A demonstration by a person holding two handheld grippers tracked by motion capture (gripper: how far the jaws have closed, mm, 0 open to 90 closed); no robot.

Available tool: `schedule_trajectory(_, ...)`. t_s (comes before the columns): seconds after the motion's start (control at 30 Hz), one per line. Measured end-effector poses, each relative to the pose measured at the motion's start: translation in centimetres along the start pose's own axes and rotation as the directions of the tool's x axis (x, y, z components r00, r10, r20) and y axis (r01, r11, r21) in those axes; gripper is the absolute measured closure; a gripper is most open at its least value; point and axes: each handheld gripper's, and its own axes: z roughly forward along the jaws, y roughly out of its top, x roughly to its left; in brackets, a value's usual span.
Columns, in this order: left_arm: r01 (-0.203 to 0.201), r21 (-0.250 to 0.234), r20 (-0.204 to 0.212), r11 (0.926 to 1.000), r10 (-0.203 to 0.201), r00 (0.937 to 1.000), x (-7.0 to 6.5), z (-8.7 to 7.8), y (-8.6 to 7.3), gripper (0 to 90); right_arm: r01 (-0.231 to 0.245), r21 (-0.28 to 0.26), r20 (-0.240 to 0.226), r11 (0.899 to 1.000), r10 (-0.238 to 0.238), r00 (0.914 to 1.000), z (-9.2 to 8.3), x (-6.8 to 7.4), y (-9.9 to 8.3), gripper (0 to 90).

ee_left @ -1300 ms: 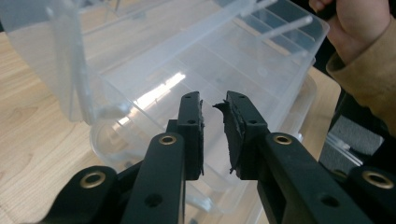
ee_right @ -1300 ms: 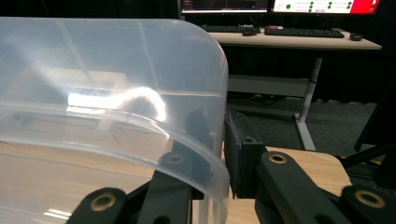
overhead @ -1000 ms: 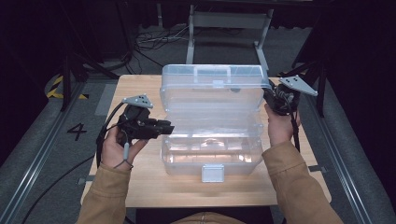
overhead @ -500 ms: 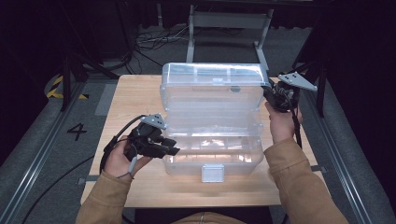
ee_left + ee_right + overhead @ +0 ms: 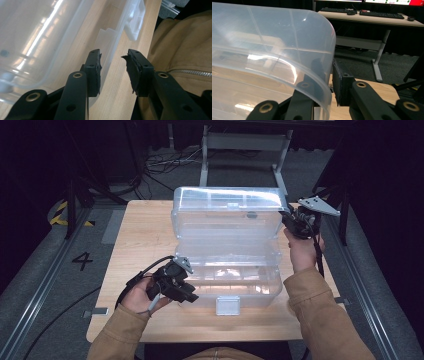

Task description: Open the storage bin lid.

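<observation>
A clear plastic box (image 5: 235, 280) sits mid-table with its lid (image 5: 225, 215) standing open at the back and its white latch (image 5: 227, 305) at the front. My left gripper (image 5: 192, 297) is low at the box's front left corner. In the left gripper view it (image 5: 113, 62) is open, one jaw against the box's front rim (image 5: 117, 40) and bare wood in the gap. My right gripper (image 5: 287, 220) is at the lid's right end. In the right gripper view it (image 5: 328, 72) is shut on the lid's wall (image 5: 287, 50), one jaw showing through the plastic.
The wooden table (image 5: 145, 230) has bare room left of the box. Behind it stand a metal desk frame (image 5: 245, 145) and floor cables (image 5: 160, 165). A floor mark "4" (image 5: 82, 260) lies to the left. A desk with keyboards (image 5: 382, 15) stands far off.
My left gripper has moved from the box's left side down to its front left corner, nearer the person. The right gripper has stayed shut on the lid's right end.
</observation>
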Motion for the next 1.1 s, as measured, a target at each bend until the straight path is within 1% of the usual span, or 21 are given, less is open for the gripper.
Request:
schedule_trajectory(0.1, -0.002, 0.030, -0.010, 0.9995, 0.002, 0.9999, 0.0, 0.5, 0.1, 64.6, 0.000, -0.002, -0.008, 1.000, 0.000, 1.0000, 0.0, -0.1, 0.0, 79.0)
schedule_trajectory(0.17, 0.001, 0.043, -0.020, 0.9991, 0.000, 0.9998, 0.0, 1.0, 0.2, 66.7, -0.001, -0.001, -0.008, 1.000, 0.001, 1.0000, 0.1, -0.1, 0.0, 78.8)
schedule_trajectory(0.23, -0.010, 0.067, -0.041, 0.9977, 0.013, 0.9991, 0.0, 1.3, 0.2, 68.4, -0.004, -0.004, -0.012, 1.000, 0.004, 0.9999, 0.1, -0.2, 0.0, 78.6)
schedule_trajectory(0.27, -0.008, 0.078, -0.056, 0.9969, 0.012, 0.9984, -0.1, 1.5, 0.3, 69.8, -0.004, -0.004, -0.012, 1.000, 0.004, 0.9999, 0.1, -0.2, 0.0, 78.6)
schedule_trajectory(0.3, -0.009, 0.088, -0.071, 0.9961, 0.016, 0.9973, 0.0, 1.7, 0.3, 72.7, -0.005, -0.004, -0.013, 1.000, 0.005, 0.9999, 0.1, -0.2, 0.0, 78.5)
schedule_trajectory(0.33, -0.009, 0.088, -0.071, 0.9961, 0.016, 0.9973, 0.0, 1.7, 0.3, 74.5, -0.005, -0.004, -0.013, 1.000, 0.005, 0.9999, 0.1, -0.2, 0.0, 78.5)
schedule_trajectory(0.37, -0.018, 0.085, -0.070, 0.9962, 0.024, 0.9972, 0.0, 1.8, 0.2, 74.5, -0.007, -0.005, -0.017, 1.000, 0.007, 0.9998, 0.1, -0.2, 0.0, 78.4)
schedule_trajectory(0.4, -0.019, 0.082, -0.065, 0.9965, 0.024, 0.9976, 0.0, 1.9, 0.2, 74.9, -0.010, -0.005, -0.018, 1.000, 0.010, 0.9998, 0.2, -0.2, 0.0, 78.3)
schedule_trajectory(0.5, -0.014, 0.069, -0.054, 0.9975, 0.018, 0.9984, 0.2, 2.0, -0.1, 75.1, -0.016, -0.005, -0.021, 1.000, 0.016, 0.9996, 0.2, -0.3, 0.0, 78.2)
schedule_trajectory(0.57, -0.004, 0.062, -0.051, 0.9980, 0.007, 0.9987, 0.3, 2.1, -0.3, 75.0, -0.018, -0.005, -0.022, 1.000, 0.018, 0.9996, 0.2, -0.3, 0.0, 78.2)
schedule_trajectory(0.63, -0.005, 0.079, -0.060, 0.9968, 0.010, 0.9981, 0.4, 2.4, -0.3, 75.0, -0.018, -0.010, -0.016, 1.000, 0.018, 0.9997, 0.2, -0.1, 0.0, 78.3)
schedule_trajectory(0.67, -0.005, 0.079, -0.060, 0.9968, 0.010, 0.9981, 0.4, 2.4, -0.3, 75.0, -0.024, -0.012, -0.013, 1.000, 0.023, 0.9996, 0.2, -0.1, 0.0, 78.2)
schedule_trajectory(0.7, 0.003, 0.083, -0.062, 0.9965, 0.002, 0.9981, 0.3, 2.5, -0.3, 75.0, -0.024, -0.012, -0.013, 1.000, 0.023, 0.9996, 0.2, -0.1, 0.0, 78.2)
schedule_trajectory(0.83, 0.006, 0.087, -0.054, 0.9962, -0.002, 0.9985, 0.5, 2.8, -0.5, 74.9, -0.036, -0.022, -0.006, 0.999, 0.036, 0.9993, 0.3, 0.0, 0.0, 78.2)
schedule_trajectory(0.93, 0.006, 0.125, -0.060, 0.9922, 0.001, 0.9982, 0.8, 3.4, -0.6, 74.9, -0.042, -0.030, 0.000, 0.999, 0.042, 0.9991, 0.4, 0.0, 0.0, 78.3)
schedule_trajectory(0.97, 0.003, 0.127, -0.065, 0.9919, 0.005, 0.9979, 0.7, 3.4, -0.6, 74.9, -0.044, -0.032, 0.001, 0.999, 0.044, 0.9990, 0.4, 0.1, 0.0, 78.3)
schedule_trajectory(1.1, 0.010, 0.127, -0.069, 0.9919, -0.002, 0.9976, 0.7, 3.5, -0.6, 74.9, -0.044, -0.035, 0.008, 0.998, 0.044, 0.9990, 0.6, 0.0, 0.1, 78.8)
